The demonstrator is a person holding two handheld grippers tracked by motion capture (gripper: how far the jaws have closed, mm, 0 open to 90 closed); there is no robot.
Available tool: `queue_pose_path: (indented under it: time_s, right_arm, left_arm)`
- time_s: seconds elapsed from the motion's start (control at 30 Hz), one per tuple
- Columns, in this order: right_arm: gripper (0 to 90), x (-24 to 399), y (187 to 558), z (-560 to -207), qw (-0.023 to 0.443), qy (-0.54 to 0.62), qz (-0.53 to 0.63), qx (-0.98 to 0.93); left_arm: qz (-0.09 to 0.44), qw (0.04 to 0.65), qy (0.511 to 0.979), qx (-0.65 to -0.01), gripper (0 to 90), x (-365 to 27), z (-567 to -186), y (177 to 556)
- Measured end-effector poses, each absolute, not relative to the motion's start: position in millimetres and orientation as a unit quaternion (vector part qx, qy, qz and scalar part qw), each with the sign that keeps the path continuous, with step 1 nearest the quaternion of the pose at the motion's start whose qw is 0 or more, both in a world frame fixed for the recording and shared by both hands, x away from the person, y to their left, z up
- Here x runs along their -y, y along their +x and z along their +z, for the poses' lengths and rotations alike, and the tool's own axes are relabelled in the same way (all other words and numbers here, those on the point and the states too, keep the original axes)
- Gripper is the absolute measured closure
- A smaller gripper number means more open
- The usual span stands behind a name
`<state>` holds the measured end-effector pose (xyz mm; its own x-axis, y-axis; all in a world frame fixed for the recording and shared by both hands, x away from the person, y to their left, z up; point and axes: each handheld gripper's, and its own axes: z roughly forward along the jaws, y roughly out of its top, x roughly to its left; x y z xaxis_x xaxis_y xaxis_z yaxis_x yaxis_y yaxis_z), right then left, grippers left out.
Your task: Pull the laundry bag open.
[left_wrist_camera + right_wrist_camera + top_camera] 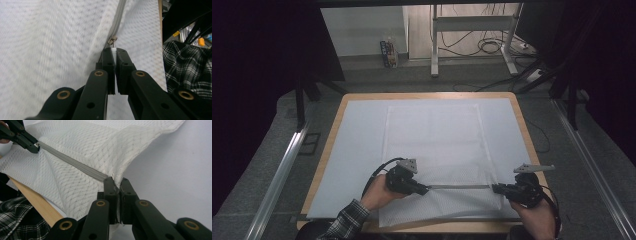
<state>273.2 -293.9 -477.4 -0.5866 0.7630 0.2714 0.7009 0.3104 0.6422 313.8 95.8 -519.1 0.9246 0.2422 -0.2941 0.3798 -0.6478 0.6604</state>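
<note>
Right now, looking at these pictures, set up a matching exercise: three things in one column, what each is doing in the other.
1. left gripper
2. right gripper
3. zip

a. pulled straight between both grippers
b. shut on the zip pull
c. shut on the mesh bag at the zip's end

Pairs: 1-b, 2-c, 3-a

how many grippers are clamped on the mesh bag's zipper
2: the left gripper pinches the zipper pull at its left end; the right gripper clamps the mesh bag at the zipper's right end.
</note>
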Motion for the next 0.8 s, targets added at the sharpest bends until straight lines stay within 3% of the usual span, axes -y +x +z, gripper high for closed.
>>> queue_pose_path:
  time_s: [0.8]
  right_arm:
    - [85.4, 293.6, 273.5, -480.0, 0.034, 0.454, 0.373, -0.809]
  left_arm:
    - [-0.088, 0.37, 0.901, -0.207, 87.6, -141.3, -522.1, 302.0]
